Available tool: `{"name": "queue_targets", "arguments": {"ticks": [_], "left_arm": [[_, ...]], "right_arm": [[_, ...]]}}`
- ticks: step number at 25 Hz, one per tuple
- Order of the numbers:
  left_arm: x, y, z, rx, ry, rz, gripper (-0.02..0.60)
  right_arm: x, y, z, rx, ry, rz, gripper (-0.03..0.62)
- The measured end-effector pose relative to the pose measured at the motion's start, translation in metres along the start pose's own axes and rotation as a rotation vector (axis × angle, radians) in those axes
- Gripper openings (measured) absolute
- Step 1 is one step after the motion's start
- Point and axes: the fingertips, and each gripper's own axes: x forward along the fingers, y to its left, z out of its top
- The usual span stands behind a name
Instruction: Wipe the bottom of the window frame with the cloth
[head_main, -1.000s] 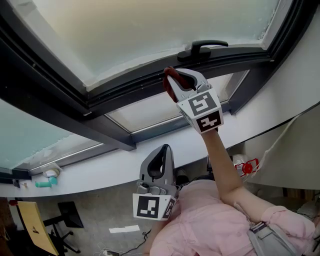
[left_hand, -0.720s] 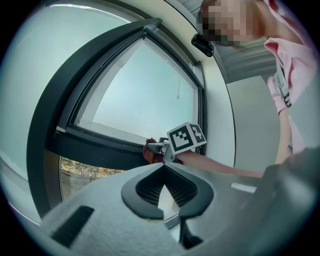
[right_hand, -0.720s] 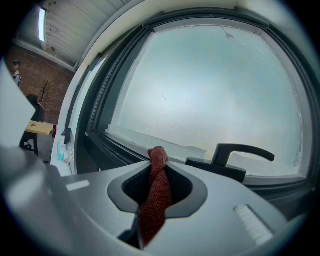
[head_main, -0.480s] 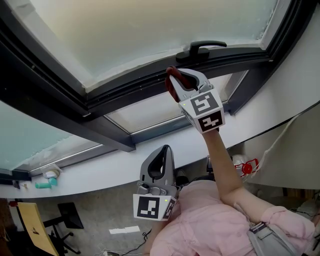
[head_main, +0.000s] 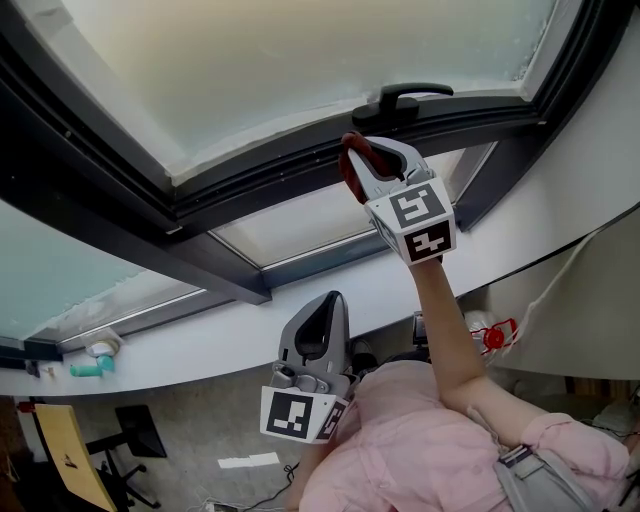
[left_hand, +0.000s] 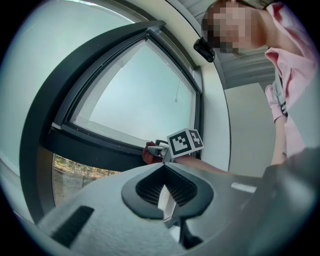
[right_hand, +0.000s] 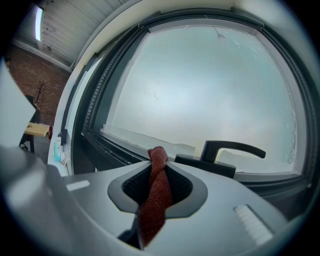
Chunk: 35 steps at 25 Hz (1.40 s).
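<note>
- Cloth (head_main: 350, 172), dark red in the head view, pokes from the right gripper (head_main: 362, 160) against the window frame (head_main: 280, 172), below the handle (head_main: 405, 97).
- Left gripper (left_hand: 164, 175) view: jaws together, empty.
- Right gripper view: jaws clamp the cloth lengthwise, tip pointing at the frame.

Head view: the right hand-held gripper (head_main: 372, 160) covers most of the cloth (head_main: 349, 175). Only a red edge shows, and contact with the window frame (head_main: 250, 180) cannot be confirmed. The frame runs out of the picture at left, top and right. The hand behind the left hand-held gripper (head_main: 322, 308) is hidden by its marker cube. A teal item (head_main: 86, 368) on the ledge (head_main: 200, 345) at far left and a red-and-white item (head_main: 489, 336) at right are too small to identify.

Right gripper view: the cloth's lower end drops out of sight between the closed jaws.
</note>
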Motion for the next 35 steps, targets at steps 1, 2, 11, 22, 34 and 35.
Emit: {"name": "queue_targets", "arguments": {"ticks": [1, 2, 11, 22, 34, 35], "left_arm": [[0.0, -0.002, 0.0, 0.003, 0.003, -0.024, -0.003], [0.0, -0.004, 0.0, 0.013, 0.01, -0.043, -0.005], [-0.009, 0.01, 0.017, -0.09, -0.089, -0.078, 0.123], [-0.013, 0.011, 0.006, 0.4, 0.107, -0.003, -0.002], [-0.006, 0.031, -0.004, 0.344, 0.103, 0.086, -0.003], [-0.007, 0.034, -0.003, 0.323, 0.093, 0.096, -0.003]], "right_arm": [[-0.001, -0.001, -0.001, 0.004, 0.002, 0.0, 0.066], [-0.001, -0.002, -0.002, 0.007, 0.003, 0.002, 0.066], [-0.001, -0.008, -0.003, 0.013, -0.009, -0.002, 0.066], [-0.002, -0.007, -0.004, 0.005, -0.012, 0.015, 0.066], [-0.001, -0.005, -0.001, -0.025, -0.017, 0.09, 0.066], [-0.001, -0.006, -0.001, -0.025, -0.017, 0.091, 0.066]]}}
